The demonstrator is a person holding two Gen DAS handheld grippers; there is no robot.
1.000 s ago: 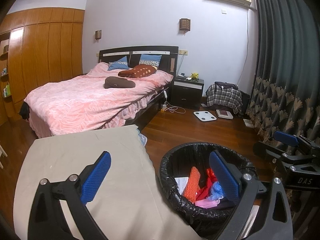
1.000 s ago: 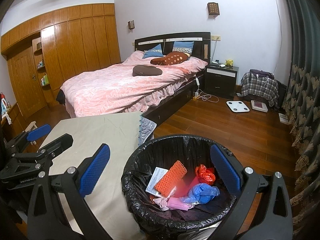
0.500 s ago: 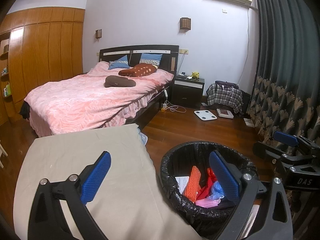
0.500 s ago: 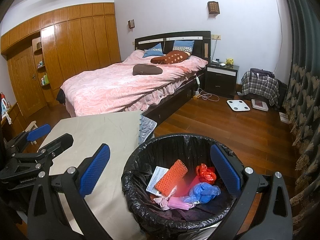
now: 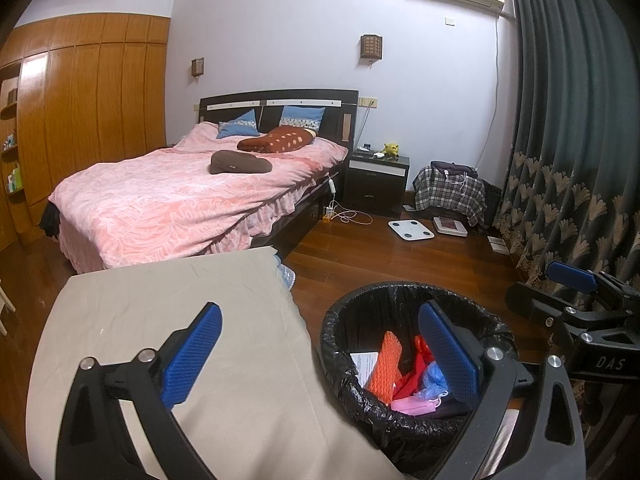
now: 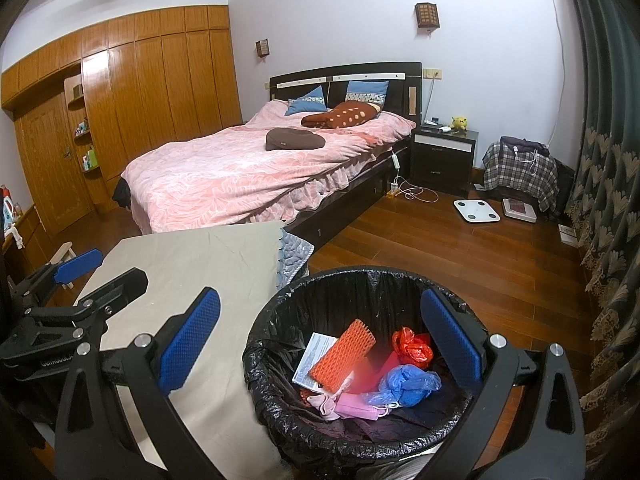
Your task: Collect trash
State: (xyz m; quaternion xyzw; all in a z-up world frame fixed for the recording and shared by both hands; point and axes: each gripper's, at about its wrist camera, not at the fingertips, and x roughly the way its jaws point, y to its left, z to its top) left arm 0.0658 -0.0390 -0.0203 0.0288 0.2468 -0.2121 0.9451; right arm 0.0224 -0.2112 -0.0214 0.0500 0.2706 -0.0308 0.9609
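The trash bin (image 6: 276, 364) is standing on the floor (image 6: 460, 256) right of the table (image 6: 192, 264) — the bed (image 6: 256, 172) is lying behind both.

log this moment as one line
left tool: open, empty | right tool: open, empty | bin: holds trash | table: bare

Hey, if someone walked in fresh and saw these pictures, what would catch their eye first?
Probably the black-lined bin in front, holding an orange mesh sleeve and red, blue and pink scraps. Behind it, the big pink bed fills the room's middle. Both hand-held grippers, left and right, hang open and empty.
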